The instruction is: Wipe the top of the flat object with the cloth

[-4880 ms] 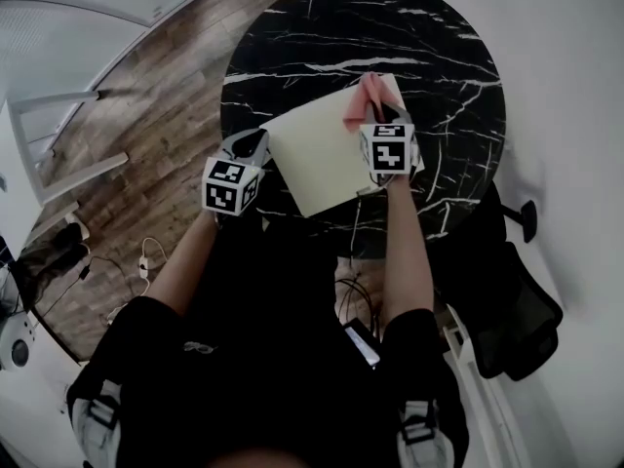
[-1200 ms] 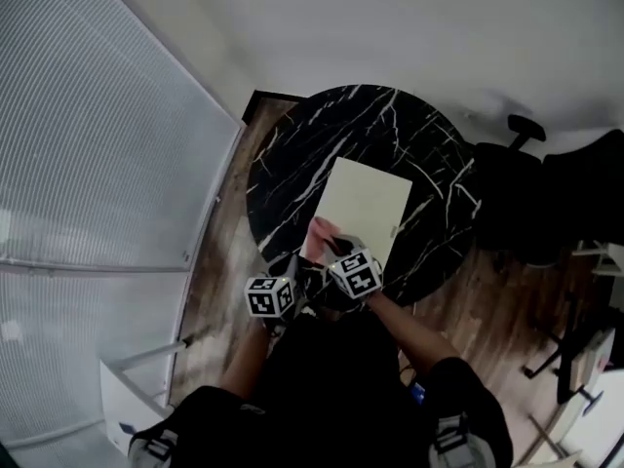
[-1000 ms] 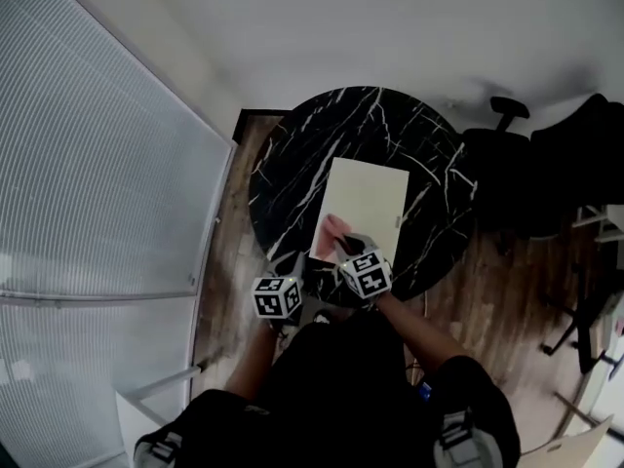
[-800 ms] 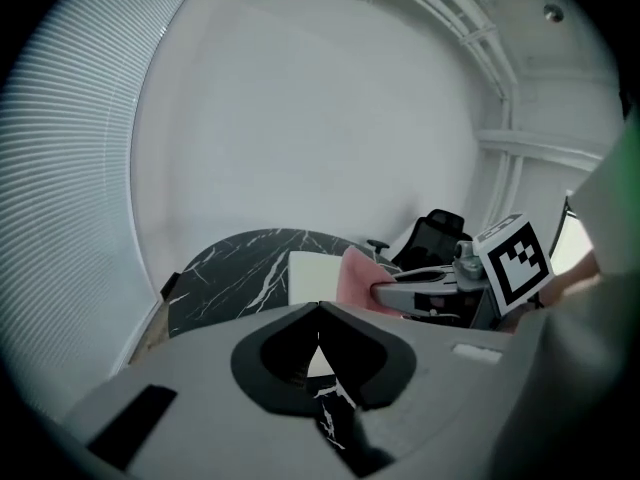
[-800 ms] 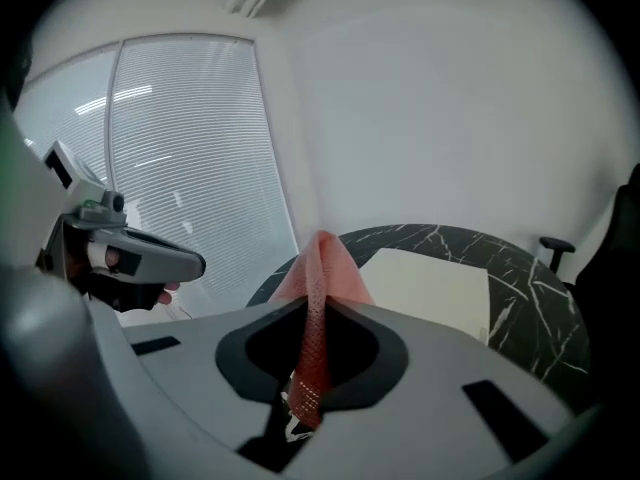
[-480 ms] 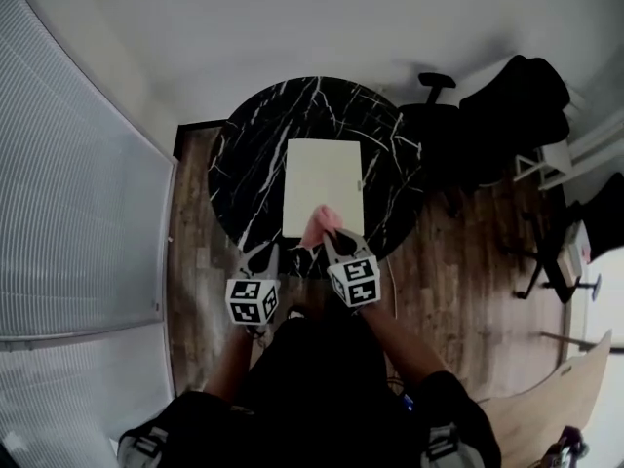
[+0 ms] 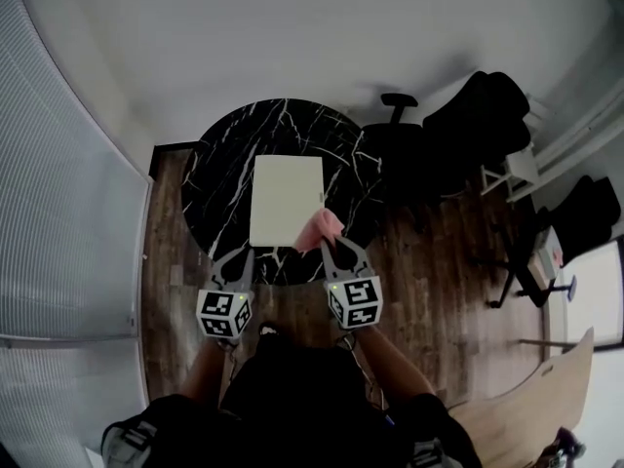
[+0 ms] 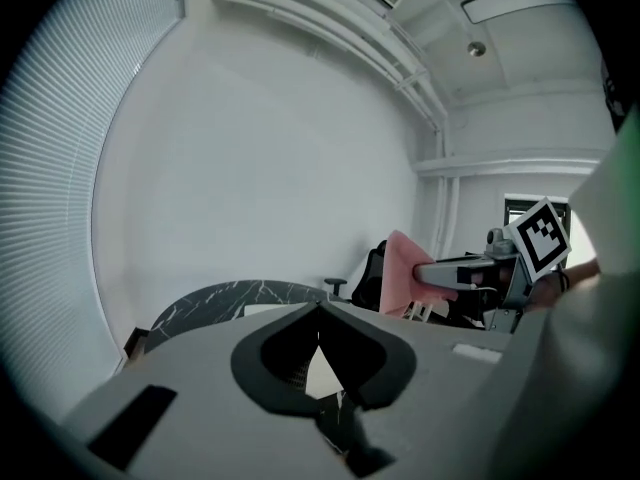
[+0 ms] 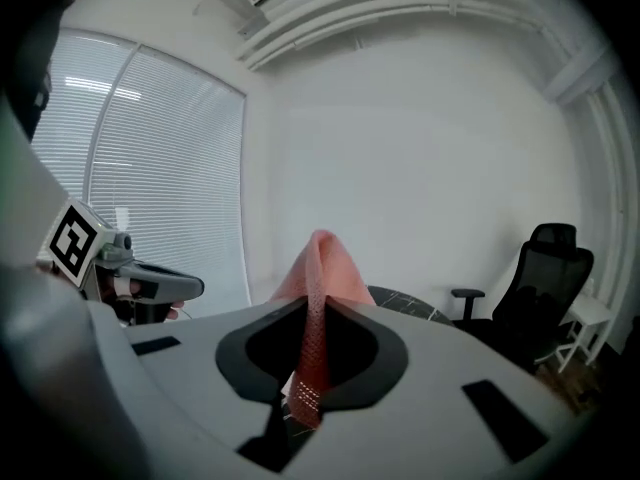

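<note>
In the head view a cream flat object (image 7: 286, 200) lies on a round black marble table (image 7: 214, 174). My right gripper (image 7: 336, 249) is shut on a pink cloth (image 7: 320, 229), which hangs in the air over the object's near right corner. In the right gripper view the cloth (image 9: 322, 268) rises from between the closed jaws of the right gripper (image 9: 318, 313). My left gripper (image 7: 234, 261) hovers over the table's near edge. Its jaws meet with nothing between them in the left gripper view (image 8: 320, 310). The table (image 8: 215, 303) lies far below both grippers.
A black office chair (image 7: 395, 125) stands behind the table, also seen in the right gripper view (image 9: 545, 288). More dark chairs (image 7: 487, 115) stand at the right on the wood floor (image 7: 429, 252). A window with blinds (image 7: 58, 213) runs along the left.
Both grippers have risen and pulled back from the table. The cloth has lifted off the flat object's near edge. The table looks smaller and the view has turned.
</note>
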Demonstrator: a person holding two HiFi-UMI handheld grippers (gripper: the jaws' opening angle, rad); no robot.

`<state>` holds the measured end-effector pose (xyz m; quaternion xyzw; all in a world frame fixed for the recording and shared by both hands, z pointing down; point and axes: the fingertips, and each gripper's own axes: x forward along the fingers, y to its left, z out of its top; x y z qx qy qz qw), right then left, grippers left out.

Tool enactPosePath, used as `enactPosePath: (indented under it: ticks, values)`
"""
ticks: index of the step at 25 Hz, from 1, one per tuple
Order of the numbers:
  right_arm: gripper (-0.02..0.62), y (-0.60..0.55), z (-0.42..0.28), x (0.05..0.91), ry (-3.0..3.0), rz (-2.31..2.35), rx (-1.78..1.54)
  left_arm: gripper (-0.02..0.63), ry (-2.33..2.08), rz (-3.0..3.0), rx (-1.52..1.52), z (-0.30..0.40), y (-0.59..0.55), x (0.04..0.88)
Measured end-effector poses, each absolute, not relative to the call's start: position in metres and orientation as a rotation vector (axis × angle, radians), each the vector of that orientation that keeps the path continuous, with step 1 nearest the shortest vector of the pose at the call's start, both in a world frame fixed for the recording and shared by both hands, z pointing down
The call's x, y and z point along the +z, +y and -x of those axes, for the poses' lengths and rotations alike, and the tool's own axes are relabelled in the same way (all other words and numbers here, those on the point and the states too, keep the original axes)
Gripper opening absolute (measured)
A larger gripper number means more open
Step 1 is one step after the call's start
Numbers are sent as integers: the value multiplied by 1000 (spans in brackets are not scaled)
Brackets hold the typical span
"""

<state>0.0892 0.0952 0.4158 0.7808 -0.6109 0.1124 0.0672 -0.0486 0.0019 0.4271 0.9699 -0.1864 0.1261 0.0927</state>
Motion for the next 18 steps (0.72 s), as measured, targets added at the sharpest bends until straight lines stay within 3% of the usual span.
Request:
enactPosePath:
  ticks: [9,18]
  values:
    - [20,182,-74,317,-1886,-2394,-71,0,-584,-3036,69,27,98,343]
    - [17,269,-63,308,-1940,-2468,-40,0,-667,-3045,80,40,188,323]
